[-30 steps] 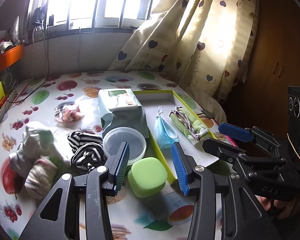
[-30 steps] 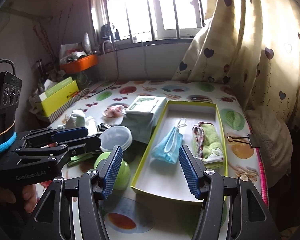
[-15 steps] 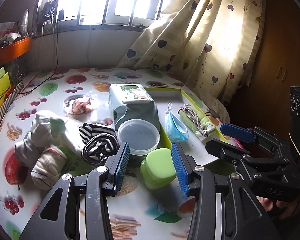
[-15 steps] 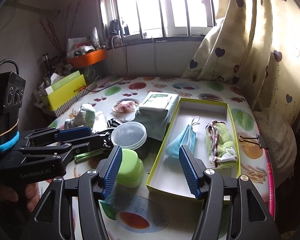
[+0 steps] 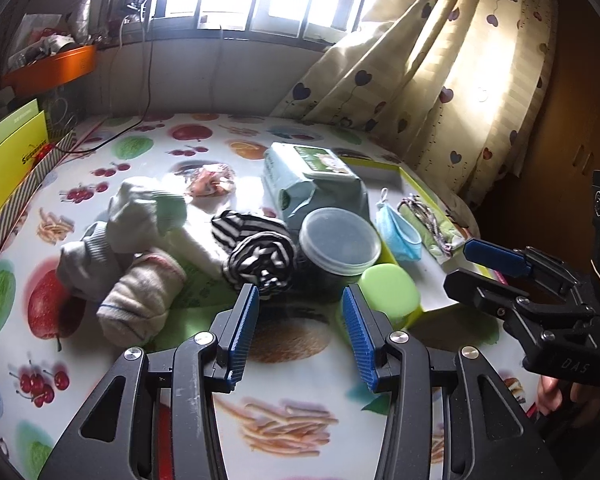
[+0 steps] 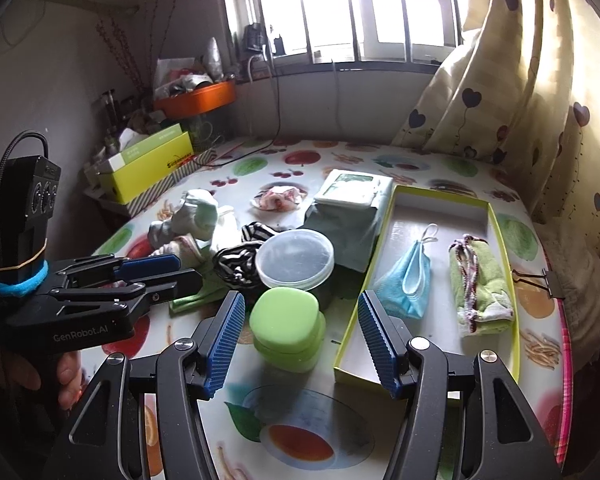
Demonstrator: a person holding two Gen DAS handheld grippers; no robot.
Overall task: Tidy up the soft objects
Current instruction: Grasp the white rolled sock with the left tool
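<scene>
Both claws hover empty over the table with jaws spread wide: the left gripper [image 5: 300, 328] points at the black-and-white striped sock [image 5: 260, 258], likely the next soft thing to sort, while the right gripper [image 6: 300, 336] waits above the near end of the yellow-rimmed tray [image 6: 514, 312]. Between them sits a green lidded box [image 6: 288, 322], touching a clear-lidded round tub [image 6: 296, 258]. The tray already holds a blue face mask [image 6: 406, 284] and a folded green cloth [image 6: 480, 280], so it seems to be the collecting place. Pale socks [image 5: 140, 240] lie heaped left of the striped one. Beyond stands a wet-wipes pack [image 5: 312, 184]. The fruit-print tablecloth [image 5: 100, 344] runs back to a bright window [image 6: 360, 4] with a heart-patterned curtain [image 6: 520, 80].
</scene>
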